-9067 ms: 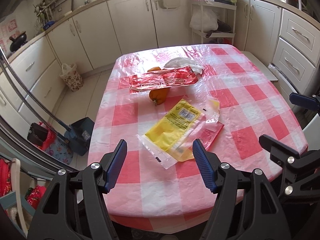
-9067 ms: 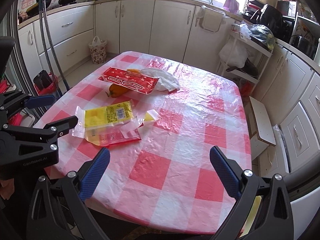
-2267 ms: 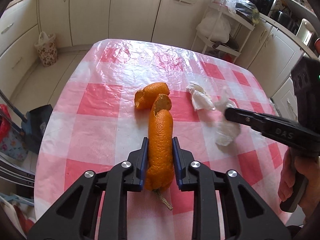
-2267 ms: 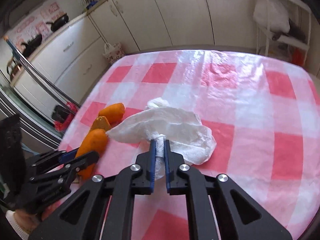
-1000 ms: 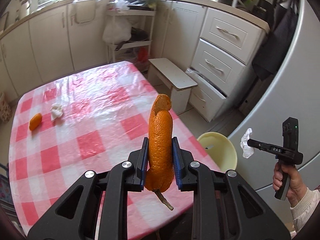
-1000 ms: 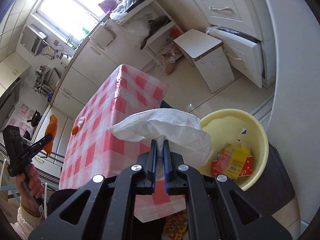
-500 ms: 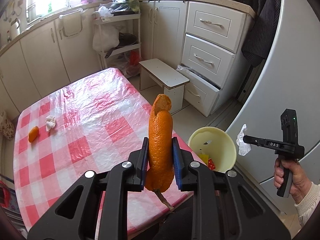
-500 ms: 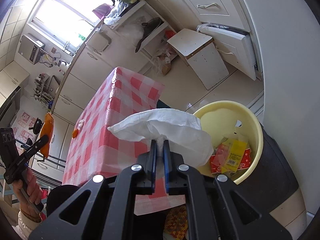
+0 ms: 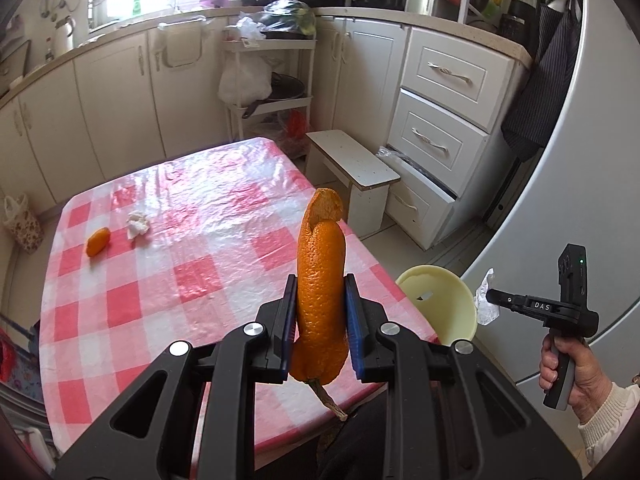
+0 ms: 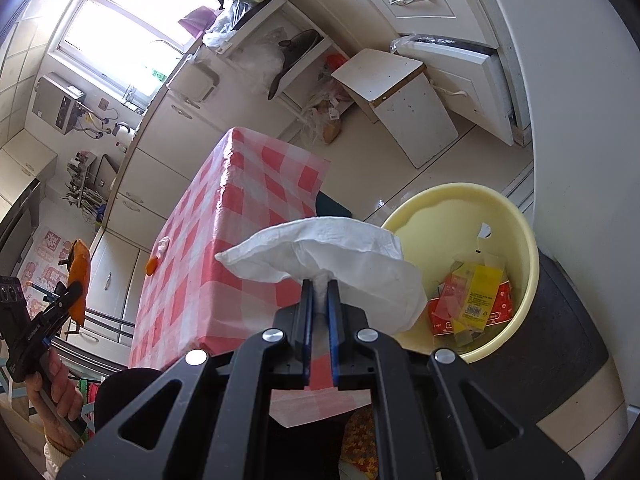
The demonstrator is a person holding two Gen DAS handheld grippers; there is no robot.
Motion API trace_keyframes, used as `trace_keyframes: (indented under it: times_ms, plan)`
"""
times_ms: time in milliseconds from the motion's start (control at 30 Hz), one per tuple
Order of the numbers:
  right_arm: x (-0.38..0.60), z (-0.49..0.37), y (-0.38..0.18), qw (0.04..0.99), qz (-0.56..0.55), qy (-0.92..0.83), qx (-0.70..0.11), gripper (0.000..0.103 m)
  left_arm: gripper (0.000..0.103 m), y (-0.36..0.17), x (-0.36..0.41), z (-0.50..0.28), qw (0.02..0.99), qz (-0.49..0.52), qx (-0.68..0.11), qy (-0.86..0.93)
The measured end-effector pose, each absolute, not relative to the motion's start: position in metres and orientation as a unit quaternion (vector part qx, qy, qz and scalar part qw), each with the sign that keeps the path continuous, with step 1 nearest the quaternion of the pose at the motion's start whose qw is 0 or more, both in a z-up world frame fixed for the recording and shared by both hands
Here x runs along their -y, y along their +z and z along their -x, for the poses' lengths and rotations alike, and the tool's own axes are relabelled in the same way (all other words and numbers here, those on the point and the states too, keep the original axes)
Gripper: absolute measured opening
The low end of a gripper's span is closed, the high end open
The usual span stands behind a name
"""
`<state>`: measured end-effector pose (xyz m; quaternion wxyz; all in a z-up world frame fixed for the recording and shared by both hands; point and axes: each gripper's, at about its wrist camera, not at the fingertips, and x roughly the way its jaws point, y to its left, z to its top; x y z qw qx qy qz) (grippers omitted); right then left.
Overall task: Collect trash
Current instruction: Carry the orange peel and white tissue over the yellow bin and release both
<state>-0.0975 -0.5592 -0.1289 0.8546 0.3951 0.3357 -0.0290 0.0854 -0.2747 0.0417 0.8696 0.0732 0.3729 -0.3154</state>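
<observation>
Now you've carried both loads off the table (image 9: 208, 264): left gripper (image 9: 320, 316) pinching orange peel (image 9: 322, 280), right gripper (image 10: 319, 312) clamping tissue (image 10: 332, 252) beside the yellow bin (image 10: 520, 248).

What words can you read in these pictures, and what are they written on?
"DAS": on the side of the right tool.
Print on the side of the left tool: too blurred to read.
Print and barcode on the wrappers in the yellow bin: too small to read.
Red papers on the far wall: too blurred to read.
</observation>
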Motion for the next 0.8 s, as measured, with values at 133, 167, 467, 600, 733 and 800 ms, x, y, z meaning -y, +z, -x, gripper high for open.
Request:
trace_keyframes:
  times_ms: [133,167,467,600,733,800]
  plan:
    - [0.551,0.091,-0.127,0.855,-0.393,-0.032,-0.338,0.009,0.021,0.046,0.250,-0.086,0.876,-0.058,-0.368,-0.305]
    - [0.550,0.090,-0.127,0.854,-0.392,-0.033,-0.340,0.009,0.021,0.046,0.245,-0.086,0.877,-0.055,-0.368,-0.303]
    - [0.556,0.081,-0.138,0.846,-0.392,-0.074,-0.352,0.010,0.021,0.049,0.224,-0.090,0.881,-0.035,-0.368,-0.297]
    - [0.566,0.080,-0.150,0.840,-0.394,-0.096,-0.361,0.010,0.021,0.050,0.237,-0.089,0.877,-0.045,-0.368,-0.307]
    - [0.576,0.080,-0.161,0.833,-0.395,-0.114,-0.370,0.011,0.021,0.046,0.262,-0.091,0.866,-0.057,-0.376,-0.324]
    - [0.583,0.080,-0.169,0.829,-0.396,-0.125,-0.375,0.014,0.021,0.043,0.277,-0.092,0.859,-0.063,-0.381,-0.335]
